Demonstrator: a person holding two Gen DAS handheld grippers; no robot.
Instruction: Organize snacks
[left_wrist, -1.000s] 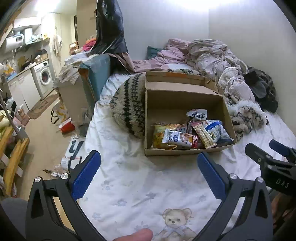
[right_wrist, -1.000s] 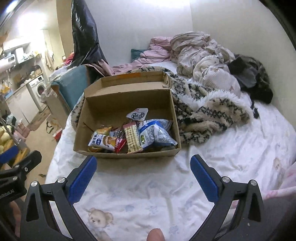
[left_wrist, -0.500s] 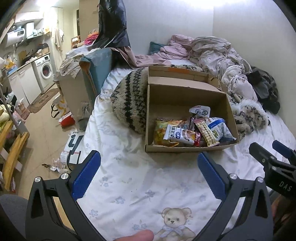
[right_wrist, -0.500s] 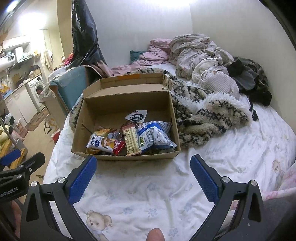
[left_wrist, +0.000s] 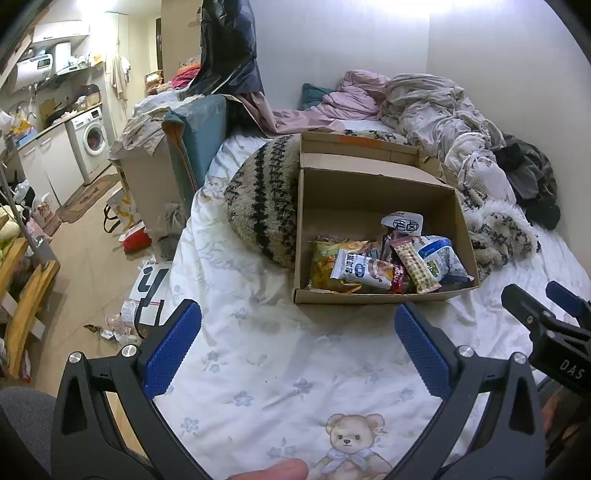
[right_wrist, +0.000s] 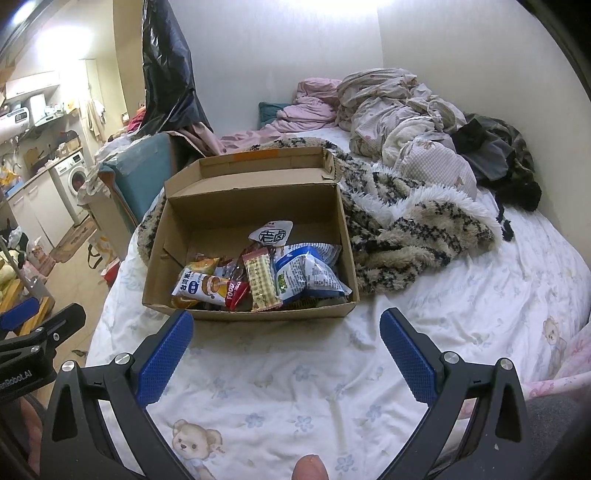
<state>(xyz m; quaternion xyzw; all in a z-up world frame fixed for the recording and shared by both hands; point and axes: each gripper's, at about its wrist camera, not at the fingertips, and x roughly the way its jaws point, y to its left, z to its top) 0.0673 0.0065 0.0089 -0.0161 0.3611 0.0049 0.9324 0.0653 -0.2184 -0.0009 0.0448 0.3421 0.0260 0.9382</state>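
An open cardboard box (left_wrist: 373, 192) (right_wrist: 236, 206) lies on the bed, its lid folded back. Several snack packets are heaped in its near half: a blue-and-white bag (right_wrist: 306, 273) (left_wrist: 439, 258), a long wafer bar (right_wrist: 262, 280) (left_wrist: 415, 267), a white packet with a drink picture (right_wrist: 201, 288) (left_wrist: 360, 267), a yellow bag (left_wrist: 328, 258), a white pouch with black characters (right_wrist: 271, 234) (left_wrist: 402, 223). My left gripper (left_wrist: 297, 332) is open over the sheet, short of the box. My right gripper (right_wrist: 286, 339) is open too, just before the box's near wall. Neither holds anything.
A fuzzy patterned blanket (right_wrist: 413, 229) lies against the box's right and back; a patterned cushion (left_wrist: 264, 199) is on its left. Crumpled bedding (right_wrist: 399, 110) is piled by the wall. The bed's left edge drops to a cluttered floor (left_wrist: 85, 266). A bear-print sheet (left_wrist: 258, 369) stretches beneath both grippers.
Both cameras have drifted a little closer to the box, and it sits slightly lower in both views. Both grippers stay open and empty; the snacks have not moved.
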